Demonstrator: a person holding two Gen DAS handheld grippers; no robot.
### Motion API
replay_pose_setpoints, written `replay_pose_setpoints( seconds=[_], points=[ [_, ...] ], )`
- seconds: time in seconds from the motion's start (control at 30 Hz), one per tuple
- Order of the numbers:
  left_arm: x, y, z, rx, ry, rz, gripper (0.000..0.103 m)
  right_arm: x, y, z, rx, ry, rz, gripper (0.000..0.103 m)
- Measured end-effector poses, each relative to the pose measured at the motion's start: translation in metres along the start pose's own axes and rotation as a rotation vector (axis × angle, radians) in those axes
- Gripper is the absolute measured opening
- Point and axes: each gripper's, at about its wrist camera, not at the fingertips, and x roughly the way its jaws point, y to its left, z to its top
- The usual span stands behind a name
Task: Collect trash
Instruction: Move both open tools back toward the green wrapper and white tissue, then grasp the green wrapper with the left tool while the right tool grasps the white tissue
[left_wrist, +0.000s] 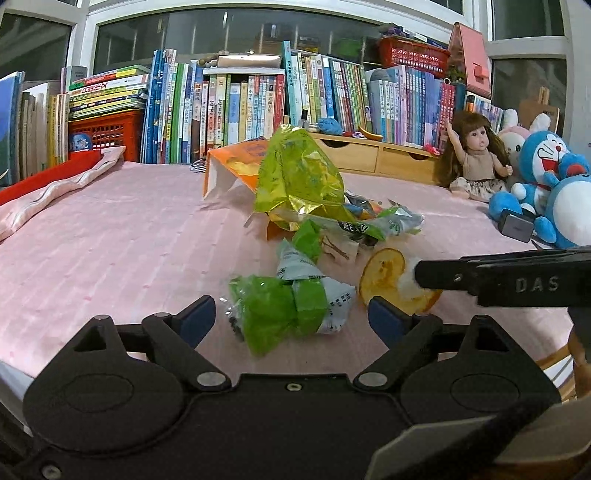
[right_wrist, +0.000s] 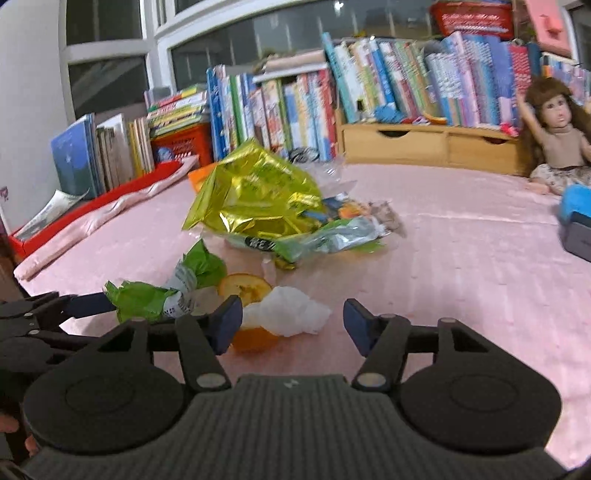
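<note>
A crumpled green and white wrapper (left_wrist: 291, 310) lies on the pink cover between the fingers of my open left gripper (left_wrist: 291, 319), untouched. To its right sit an orange peel (left_wrist: 384, 277) and a white tissue wad (left_wrist: 408, 280). One finger (left_wrist: 443, 277) of my right gripper reaches the tissue from the right. In the right wrist view the tissue (right_wrist: 291, 314) lies between the fingers of my open right gripper (right_wrist: 293, 325), beside the peel (right_wrist: 245, 288) and the green wrapper (right_wrist: 155, 299). Further back is a pile with a gold-green foil bag (left_wrist: 299, 177) (right_wrist: 255, 199).
An orange paper bag (left_wrist: 236, 162) lies on its side behind the pile. Rows of books (left_wrist: 258, 99) and a wooden drawer unit (left_wrist: 369, 155) line the back. A doll (left_wrist: 476, 155) and blue plush toys (left_wrist: 546, 184) sit at the right, a red tray (left_wrist: 44, 177) with pink cloth at the left.
</note>
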Motion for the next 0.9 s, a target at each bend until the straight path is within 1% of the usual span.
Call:
replay_pose_setpoints(
  seconds=[0.03,0.07,0.1,0.13,0.17,0.2,0.23,0.27,0.37,0.43,0.67,0.9],
  points=[
    [0.002,0.0,0.001,-0.003,0.001,-0.003,0.086,0.004,0.0,0.0,0.002,0.008,0.005,0.064],
    [0.005,0.0,0.001,-0.003,0.005,-0.007,0.085,0.007,0.0,0.001,0.009,0.017,0.012,0.06],
    [0.008,-0.001,0.001,-0.002,0.007,-0.011,0.081,0.01,-0.001,0.001,0.019,0.029,0.022,0.052],
    [0.009,0.001,0.001,-0.005,0.012,-0.018,0.075,0.013,-0.001,0.0,0.025,0.044,0.032,0.047],
    [0.011,0.002,0.001,-0.013,0.021,-0.026,0.076,0.016,0.0,-0.001,0.02,0.059,0.034,0.042],
    [0.012,0.003,0.0,-0.022,0.025,-0.035,0.072,0.017,0.003,-0.004,0.001,0.064,0.03,0.04],
    [0.011,0.003,0.0,-0.029,0.024,-0.042,0.065,0.016,0.006,-0.007,-0.02,0.057,0.019,0.039],
    [0.01,0.004,0.0,-0.032,0.019,-0.045,0.064,0.015,0.007,-0.008,-0.028,0.052,0.013,0.038],
    [0.005,0.002,0.0,-0.017,0.001,-0.014,0.059,0.009,0.003,-0.008,0.004,0.028,0.005,0.038],
    [0.0,0.002,0.0,-0.013,-0.012,-0.003,0.05,0.004,0.002,-0.008,0.01,0.003,-0.013,0.038],
    [-0.014,0.007,0.005,-0.025,-0.053,0.041,0.047,-0.009,-0.007,-0.004,0.046,-0.065,-0.055,0.038],
    [-0.03,0.012,0.005,-0.04,-0.079,0.055,0.046,-0.024,-0.008,-0.008,0.048,-0.102,-0.068,0.038]
  ],
)
